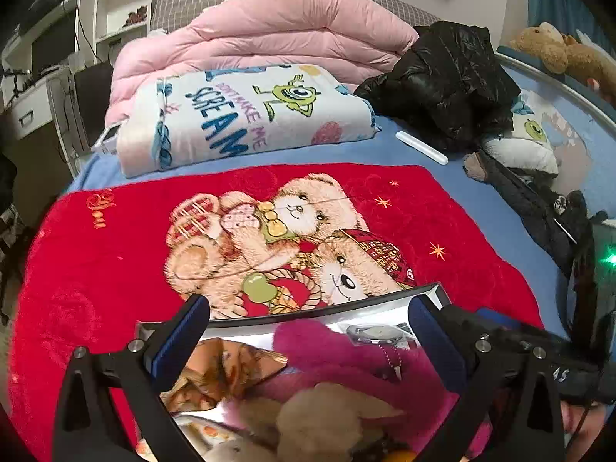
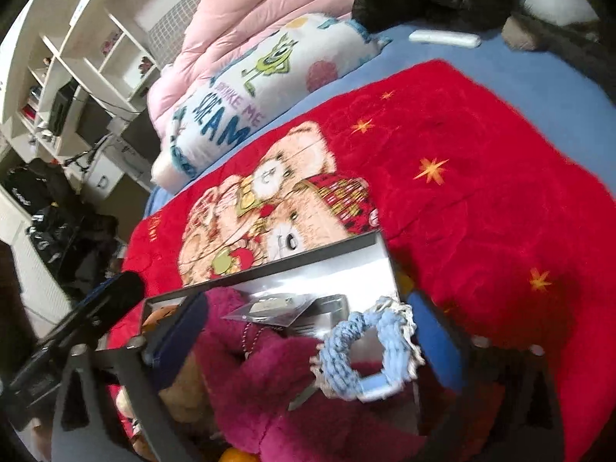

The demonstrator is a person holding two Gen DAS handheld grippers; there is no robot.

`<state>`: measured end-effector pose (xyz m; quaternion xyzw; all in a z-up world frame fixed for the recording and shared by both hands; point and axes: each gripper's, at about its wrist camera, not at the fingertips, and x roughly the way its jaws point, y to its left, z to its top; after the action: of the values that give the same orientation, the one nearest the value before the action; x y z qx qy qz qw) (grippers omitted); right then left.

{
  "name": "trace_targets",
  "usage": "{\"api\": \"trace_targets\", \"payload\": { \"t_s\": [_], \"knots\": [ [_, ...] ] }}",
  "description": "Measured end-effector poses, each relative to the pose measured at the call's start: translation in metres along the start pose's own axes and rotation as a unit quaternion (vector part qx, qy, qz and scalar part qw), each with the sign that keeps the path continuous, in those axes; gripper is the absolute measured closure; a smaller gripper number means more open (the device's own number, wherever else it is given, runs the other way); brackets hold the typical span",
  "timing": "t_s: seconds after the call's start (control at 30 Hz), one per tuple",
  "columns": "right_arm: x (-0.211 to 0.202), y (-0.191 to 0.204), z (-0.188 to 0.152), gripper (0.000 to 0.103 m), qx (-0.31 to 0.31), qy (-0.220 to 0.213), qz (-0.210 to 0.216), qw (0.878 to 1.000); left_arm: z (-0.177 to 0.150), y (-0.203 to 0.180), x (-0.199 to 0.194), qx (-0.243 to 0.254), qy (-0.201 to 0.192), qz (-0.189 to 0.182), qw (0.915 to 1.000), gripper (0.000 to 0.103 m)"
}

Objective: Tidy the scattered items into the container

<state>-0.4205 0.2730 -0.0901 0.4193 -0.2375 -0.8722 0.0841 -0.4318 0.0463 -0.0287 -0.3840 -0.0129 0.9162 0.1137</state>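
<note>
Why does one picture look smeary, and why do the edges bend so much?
Right wrist view: motion blur smears the blue rope ring and the right gripper; the shelves curve from fisheye distortion. Left wrist view: sharper, though the metal container rim bows and glares, and the nearest plush blurs.

Left gripper [image 1: 308, 331] over the shiny container [image 1: 331, 310], jaws spread wide. Inside the container: magenta plush [image 1: 346, 350], tan plush [image 1: 323, 415], bagged keychain [image 1: 375, 335]. Beyond the container, red bear blanket [image 1: 115, 254].
</note>
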Motion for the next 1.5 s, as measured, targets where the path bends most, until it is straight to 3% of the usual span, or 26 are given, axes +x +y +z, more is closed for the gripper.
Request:
{"api": "trace_targets", "payload": {
  "t_s": [0.13,0.23,0.33,0.43,0.63,0.83,1.0,1.07,1.23,1.3,1.43,1.5],
  "knots": [
    [-0.018,0.006,0.005,0.0,0.0,-0.012,0.012,1.0,0.003,-0.002,-0.016,0.025,0.0,0.046,0.9986,0.0],
    [-0.039,0.014,0.01,0.0,0.009,-0.03,0.036,0.999,0.002,-0.004,-0.03,0.045,0.002,0.036,0.9983,0.0],
    [-0.063,0.035,0.015,0.0,-0.017,-0.046,0.028,0.998,0.001,-0.002,-0.051,0.044,0.0,0.031,0.9986,0.0],
    [-0.09,0.059,0.014,0.0,-0.044,-0.051,0.021,0.997,-0.003,0.004,-0.087,0.019,-0.02,0.027,0.9992,0.0],
    [-0.17,0.108,-0.01,0.0,-0.104,-0.093,0.021,0.99,-0.012,0.008,-0.196,-0.015,-0.091,0.018,0.9956,0.0],
    [-0.274,0.165,-0.058,0.0,-0.18,-0.139,-0.002,0.974,-0.047,-0.006,-0.328,0.007,-0.142,0.065,0.9877,0.0],
    [-0.354,0.193,-0.128,0.0,-0.219,-0.177,-0.043,0.959,-0.115,-0.029,-0.408,0.028,-0.168,0.107,0.9797,0.0],
    [-0.374,0.194,-0.155,0.0,-0.211,-0.19,-0.049,0.958,-0.143,-0.035,-0.43,0.026,-0.168,0.098,0.9806,0.0],
    [-0.394,0.196,-0.2,0.0,-0.222,-0.201,-0.009,0.954,-0.202,-0.042,-0.457,0.005,-0.175,0.086,0.9809,0.0],
    [-0.395,0.196,-0.222,0.0,-0.234,-0.202,-0.017,0.951,-0.221,-0.04,-0.454,0.002,-0.172,0.091,0.9808,0.0],
    [-0.393,0.192,-0.261,0.0,-0.267,-0.233,-0.04,0.934,-0.237,-0.028,-0.434,-0.007,-0.167,0.093,0.9816,0.0],
    [-0.383,0.188,-0.266,0.0,-0.277,-0.221,-0.035,0.934,-0.236,-0.019,-0.422,-0.031,-0.153,0.078,0.9846,0.0]
  ]
}}
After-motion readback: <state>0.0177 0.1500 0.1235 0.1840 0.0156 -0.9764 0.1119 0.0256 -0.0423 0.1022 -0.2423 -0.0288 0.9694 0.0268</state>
